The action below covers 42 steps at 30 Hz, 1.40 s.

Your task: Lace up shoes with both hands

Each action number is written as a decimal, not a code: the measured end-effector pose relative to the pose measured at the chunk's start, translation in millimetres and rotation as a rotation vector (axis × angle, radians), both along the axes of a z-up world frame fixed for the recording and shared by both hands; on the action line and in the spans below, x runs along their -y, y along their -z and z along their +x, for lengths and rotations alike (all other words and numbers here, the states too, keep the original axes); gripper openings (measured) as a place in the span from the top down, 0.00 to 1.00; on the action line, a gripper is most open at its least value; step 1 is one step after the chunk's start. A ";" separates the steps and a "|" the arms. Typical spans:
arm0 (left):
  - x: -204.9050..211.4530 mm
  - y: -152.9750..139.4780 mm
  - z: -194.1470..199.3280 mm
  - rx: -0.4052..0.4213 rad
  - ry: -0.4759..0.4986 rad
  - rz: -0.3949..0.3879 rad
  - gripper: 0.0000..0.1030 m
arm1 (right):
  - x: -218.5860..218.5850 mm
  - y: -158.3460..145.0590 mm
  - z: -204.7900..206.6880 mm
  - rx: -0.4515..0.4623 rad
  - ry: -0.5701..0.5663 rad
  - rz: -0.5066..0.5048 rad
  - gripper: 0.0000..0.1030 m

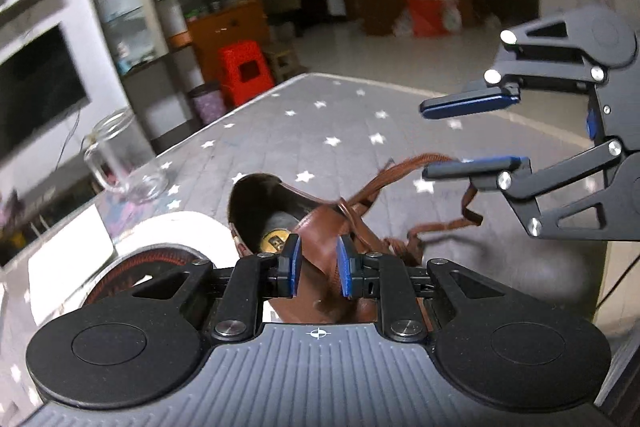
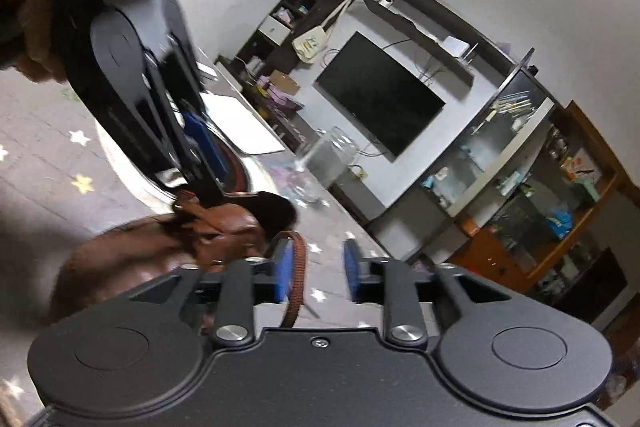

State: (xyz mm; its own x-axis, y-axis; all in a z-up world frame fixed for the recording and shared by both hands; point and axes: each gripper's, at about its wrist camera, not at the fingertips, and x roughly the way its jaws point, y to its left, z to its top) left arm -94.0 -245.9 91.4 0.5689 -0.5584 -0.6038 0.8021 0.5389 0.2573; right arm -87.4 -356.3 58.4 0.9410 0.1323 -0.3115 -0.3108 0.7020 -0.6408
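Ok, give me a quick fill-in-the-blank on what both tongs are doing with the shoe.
The left tongs are shut on the shoe, whose leather is ___.
The right tongs stand ___, with the lace beside one finger.
The grey cloth bears white ___.
Missing: brown; open; stars.

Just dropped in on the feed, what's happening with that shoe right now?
A person is lacing a brown leather shoe on the star-patterned table with two handheld grippers. The left gripper is closed partway around the shoe's tongue area, steadying it. The right gripper is open, and the brown lace drapes against one finger, not clamped. A glass jar stands nearby.
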 end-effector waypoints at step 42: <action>7.7 14.6 4.6 0.121 -0.033 -0.024 0.97 | -24.3 31.2 -6.3 -0.291 -0.049 0.371 0.42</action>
State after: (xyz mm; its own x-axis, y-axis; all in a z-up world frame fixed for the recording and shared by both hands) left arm -89.4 -253.7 76.8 0.6549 -0.5518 -0.5164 0.7478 0.5717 0.3376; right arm -93.6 -332.0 27.2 0.8112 0.3271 -0.4847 -0.4792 0.8470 -0.2303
